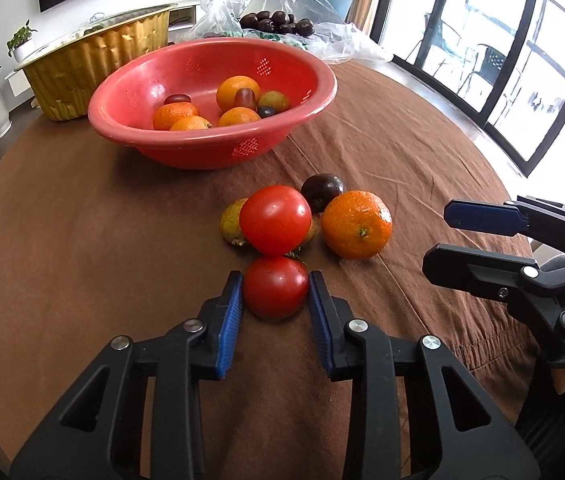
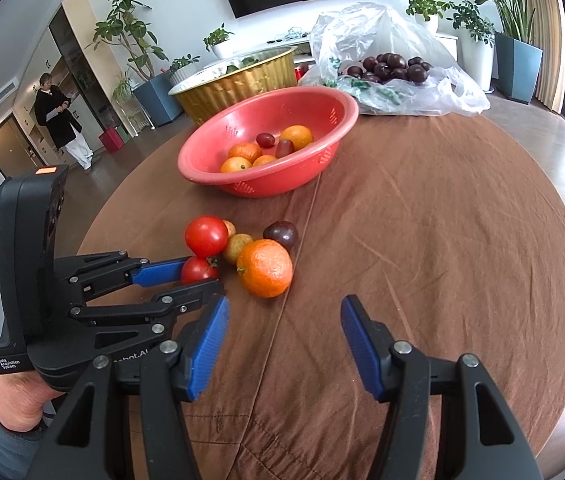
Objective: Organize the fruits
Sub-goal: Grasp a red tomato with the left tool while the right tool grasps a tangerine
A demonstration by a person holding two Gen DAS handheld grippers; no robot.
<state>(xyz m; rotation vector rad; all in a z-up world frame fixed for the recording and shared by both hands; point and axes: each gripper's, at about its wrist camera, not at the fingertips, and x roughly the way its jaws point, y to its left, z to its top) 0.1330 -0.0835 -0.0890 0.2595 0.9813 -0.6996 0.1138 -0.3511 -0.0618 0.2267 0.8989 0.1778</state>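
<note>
We find the left gripper pinching the near tomato at the table's front edge, presumably for the red basin, while the right gripper waits spread and empty.

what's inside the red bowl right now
The red bowl holds several oranges, a greenish-yellow fruit and a few small dark fruits. Its near wall hides the bottom, so anything lying lower can't be seen.
</note>
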